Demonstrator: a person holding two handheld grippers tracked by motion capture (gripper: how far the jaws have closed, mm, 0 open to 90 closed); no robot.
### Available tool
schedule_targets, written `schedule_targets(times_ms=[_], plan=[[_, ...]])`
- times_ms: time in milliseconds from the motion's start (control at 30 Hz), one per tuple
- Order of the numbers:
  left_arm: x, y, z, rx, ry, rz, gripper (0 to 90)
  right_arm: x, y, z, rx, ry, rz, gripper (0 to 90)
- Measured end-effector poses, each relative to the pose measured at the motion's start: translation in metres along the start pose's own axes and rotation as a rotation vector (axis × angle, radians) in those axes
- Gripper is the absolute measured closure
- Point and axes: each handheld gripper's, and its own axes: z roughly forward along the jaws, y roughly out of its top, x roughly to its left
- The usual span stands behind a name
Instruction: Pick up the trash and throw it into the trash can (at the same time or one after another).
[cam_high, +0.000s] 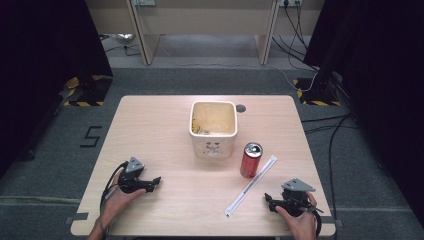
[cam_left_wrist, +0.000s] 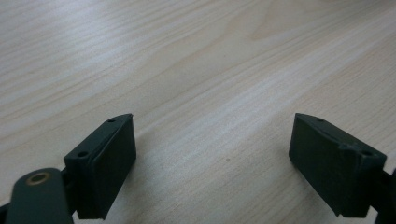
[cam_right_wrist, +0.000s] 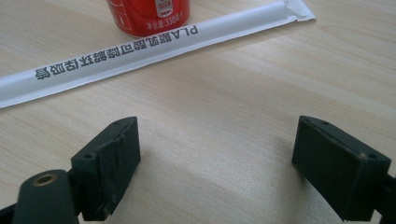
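Just beside the can (cam_right_wrist: 148, 16), toward the right gripper (cam_right_wrist: 217, 172), jaws spread and empty: wrapped straw (cam_right_wrist: 140, 51), likely light, flimsy, slippery; best pinched mid-length.

The high view looks from above the person's edge of the light wooden table (cam_high: 165, 125), facing forward and down, far enough off to take in the whole top and the grey floor beyond. The left gripper view sits low and close over bare wood grain (cam_left_wrist: 196, 70), looking out between its own black jaws. The right gripper view, just as low, faces the white paper-wrapped straw (cam_right_wrist: 140, 51) and the base of the red drink can (cam_right_wrist: 149, 16); the high view shares both, the straw (cam_high: 252, 184) and can (cam_high: 251, 160).
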Motion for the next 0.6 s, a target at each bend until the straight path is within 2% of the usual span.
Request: schedule_targets(times_ms=[367, 600], plan=[[0.000, 0.000, 0.000, 0.002, 0.000, 0.002, 14.1, 0.000, 0.007, -0.012, -0.045, -0.007, -0.010, 15.4], [0.000, 0.000, 0.000, 0.000, 0.000, -0.001, 14.1, 0.005, 0.015, -0.022, -0.076, -0.006, -0.024, 15.4]])
